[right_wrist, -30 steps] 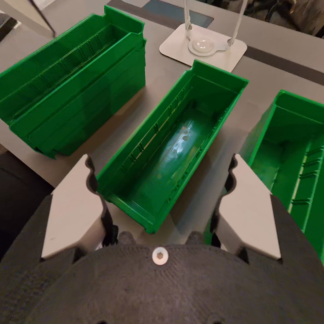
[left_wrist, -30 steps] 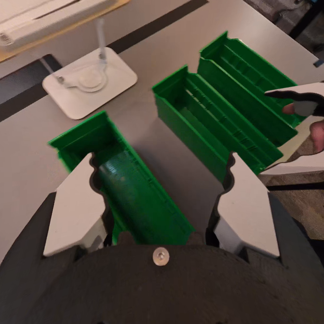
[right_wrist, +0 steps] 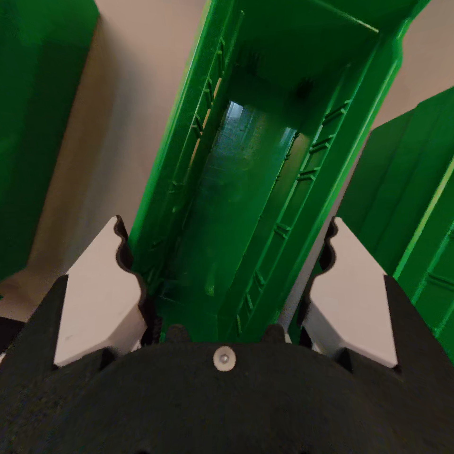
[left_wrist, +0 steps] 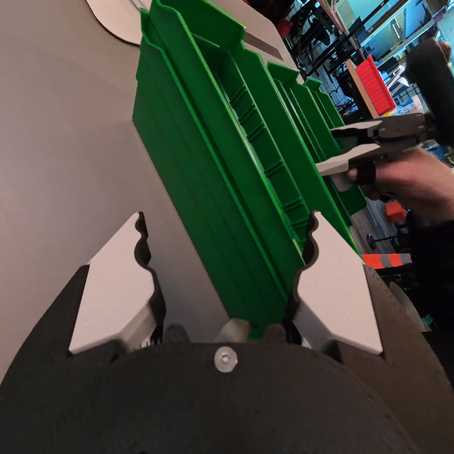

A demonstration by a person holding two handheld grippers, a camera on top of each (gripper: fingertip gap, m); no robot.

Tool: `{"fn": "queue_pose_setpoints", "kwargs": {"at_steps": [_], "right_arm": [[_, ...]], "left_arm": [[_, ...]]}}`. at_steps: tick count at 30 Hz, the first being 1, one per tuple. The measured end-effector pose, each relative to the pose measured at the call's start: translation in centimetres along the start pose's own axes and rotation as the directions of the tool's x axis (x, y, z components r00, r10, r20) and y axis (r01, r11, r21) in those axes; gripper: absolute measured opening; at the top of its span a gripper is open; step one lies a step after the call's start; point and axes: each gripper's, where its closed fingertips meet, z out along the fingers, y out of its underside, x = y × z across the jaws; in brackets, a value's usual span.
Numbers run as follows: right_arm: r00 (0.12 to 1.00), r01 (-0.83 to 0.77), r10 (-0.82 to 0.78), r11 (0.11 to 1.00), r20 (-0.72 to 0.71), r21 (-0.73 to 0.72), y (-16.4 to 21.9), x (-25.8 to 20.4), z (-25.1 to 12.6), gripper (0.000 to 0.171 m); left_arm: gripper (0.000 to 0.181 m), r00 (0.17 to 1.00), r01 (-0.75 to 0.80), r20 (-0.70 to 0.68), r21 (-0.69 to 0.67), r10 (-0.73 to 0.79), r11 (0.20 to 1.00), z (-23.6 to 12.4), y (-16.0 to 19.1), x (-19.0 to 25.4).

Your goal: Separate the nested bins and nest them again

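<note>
Bins [left_wrist: 221, 172], glossy green with ribbed inner walls, sit between both spread claws.

Left gripper [left_wrist: 226, 245] jaws spread wide, right gripper [right_wrist: 226, 248] likewise — both low, tilted

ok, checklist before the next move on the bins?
1. Left tongs open: ok.
2. Right tongs open: ok.
3. Middle bin end sits inside the right tongs' opening: ok.
4. Either tongs clamped on a bin: not ok, both are open.
5. Table gap shows on both sides of the middle bin: ok.
6. Left tongs touching the near bin wall: cannot tell.
</note>
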Motion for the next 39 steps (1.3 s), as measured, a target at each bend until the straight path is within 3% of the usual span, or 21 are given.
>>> {"fn": "queue_pose_setpoints", "kwargs": {"at_steps": [10, 16, 27, 34, 39], "right_arm": [[1.0, -0.017, 0.017, 0.999, 0.008, 0.039, -0.8, 1.3, -0.4, 0.116], [0.995, -0.077, 0.071, 0.993, 0.072, 0.085, -1.1, 1.5, -0.6, 0.106], [0.975, -0.147, 0.101, 0.961, 0.197, 0.236, -4.0, 0.4, -4.9, 0.102], [0.901, -0.207, 0.022, 0.9, 0.434, 0.384, -8.6, -6.2, -12.3, 0.103], [0.862, -0.159, -0.065, 0.907, 0.503, 0.39, -9.7, -11.2, -14.6, 0.104]], "left_arm": [[0.123, 0.998, 0.04, -0.044, -0.003, -0.04, 0.999, -0.7, 0.0, -0.8], [0.119, 0.968, 0.13, -0.222, 0.036, -0.119, 0.991, -0.4, -0.6, 1.0], [0.119, 0.948, 0.158, -0.275, -0.027, -0.16, 0.987, 1.7, 1.1, 2.2], [0.119, 0.915, 0.216, -0.344, -0.027, -0.212, 0.976, 1.9, 0.9, 3.3], [0.124, 0.897, 0.232, -0.377, -0.045, -0.232, 0.972, 2.7, 1.4, 4.8]]}}
